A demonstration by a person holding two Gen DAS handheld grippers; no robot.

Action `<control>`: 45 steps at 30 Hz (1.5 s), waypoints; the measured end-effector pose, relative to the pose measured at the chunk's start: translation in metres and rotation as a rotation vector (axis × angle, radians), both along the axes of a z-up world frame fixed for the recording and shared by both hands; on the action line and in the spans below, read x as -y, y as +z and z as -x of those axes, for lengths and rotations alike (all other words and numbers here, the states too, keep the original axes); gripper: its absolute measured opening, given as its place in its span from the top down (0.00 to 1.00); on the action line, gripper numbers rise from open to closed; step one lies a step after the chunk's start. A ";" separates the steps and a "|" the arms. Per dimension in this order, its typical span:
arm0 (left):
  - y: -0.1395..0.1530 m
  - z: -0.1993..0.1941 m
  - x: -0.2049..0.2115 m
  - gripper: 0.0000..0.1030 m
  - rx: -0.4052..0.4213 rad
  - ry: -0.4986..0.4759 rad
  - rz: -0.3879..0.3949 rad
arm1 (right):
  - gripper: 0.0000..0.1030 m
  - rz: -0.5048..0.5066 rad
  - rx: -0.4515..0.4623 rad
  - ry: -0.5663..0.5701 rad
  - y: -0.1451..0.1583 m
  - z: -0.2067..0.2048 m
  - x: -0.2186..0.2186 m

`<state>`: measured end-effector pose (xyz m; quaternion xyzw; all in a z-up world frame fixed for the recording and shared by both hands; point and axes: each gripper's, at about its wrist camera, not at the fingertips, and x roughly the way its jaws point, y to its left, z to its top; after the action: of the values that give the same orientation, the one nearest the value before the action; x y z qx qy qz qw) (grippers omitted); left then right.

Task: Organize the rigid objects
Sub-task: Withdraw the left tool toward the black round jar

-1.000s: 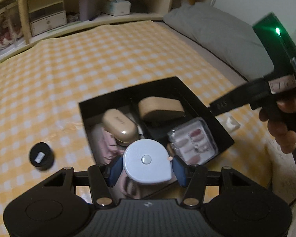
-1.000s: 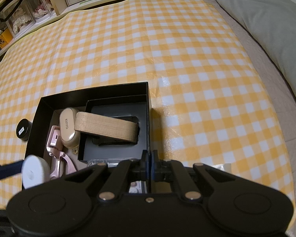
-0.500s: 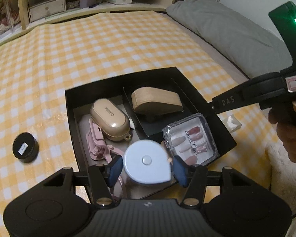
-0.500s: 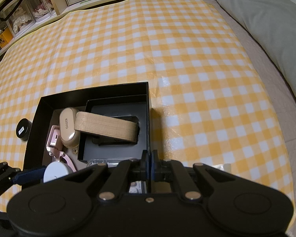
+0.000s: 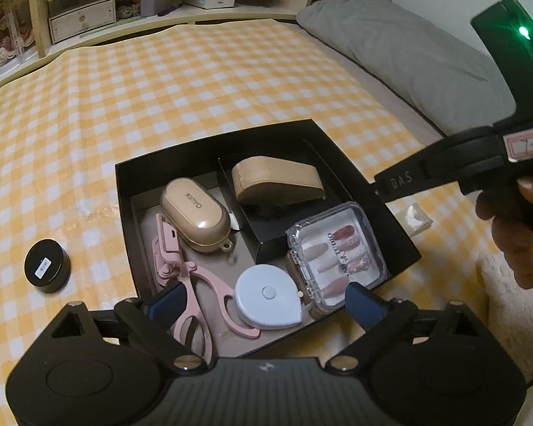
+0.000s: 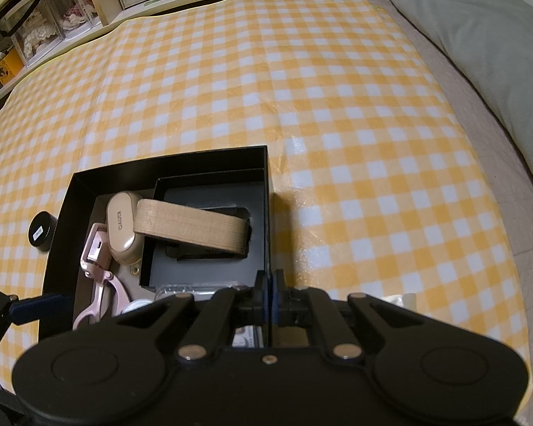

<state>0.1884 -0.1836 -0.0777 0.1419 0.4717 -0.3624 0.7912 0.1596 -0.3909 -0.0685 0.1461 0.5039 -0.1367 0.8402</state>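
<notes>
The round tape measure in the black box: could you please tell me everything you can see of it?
The tape measure is a pale blue, teardrop-shaped case, apparently plastic, with a round centre button and a small tab at its pointed end. It lies flat in the black box, at the near side, overlapping a handle of the pink eyelash curler and beside the clear nail case. The left gripper is opening around it, pads clear of it.

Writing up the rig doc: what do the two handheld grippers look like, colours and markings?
Both are matte black plastic with two round housings and silver pivot screws. The left gripper has dark blue finger pads. The right gripper has the same blue pads; its arm reads "DAS", with a red-bordered white label and a green LED.
</notes>
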 end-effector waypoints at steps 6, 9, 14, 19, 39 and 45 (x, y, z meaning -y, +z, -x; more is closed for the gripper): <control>0.003 0.004 -0.001 0.02 0.010 -0.028 -0.004 | 0.97 -0.002 0.001 -0.002 0.000 0.000 0.000; 0.007 0.006 -0.002 0.01 0.024 -0.035 0.000 | 0.97 0.000 0.000 0.001 -0.001 0.000 0.000; 0.020 0.006 -0.006 0.00 0.053 -0.035 0.023 | 0.97 -0.001 0.001 -0.001 -0.001 0.000 0.001; 0.040 0.005 -0.010 0.00 0.097 -0.030 0.053 | 0.97 -0.001 0.001 0.000 -0.001 0.000 0.001; 0.066 -0.056 -0.070 0.00 0.216 0.241 0.051 | 0.97 -0.027 0.026 -0.031 0.011 0.005 0.002; 0.044 -0.080 -0.085 0.00 0.189 0.264 -0.002 | 0.97 -0.027 0.033 -0.035 0.013 0.007 0.002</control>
<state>0.2681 -0.0986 -0.0334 0.1131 0.4099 -0.2398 0.8727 0.1525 -0.3931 -0.0551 0.1686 0.4891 -0.1421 0.8439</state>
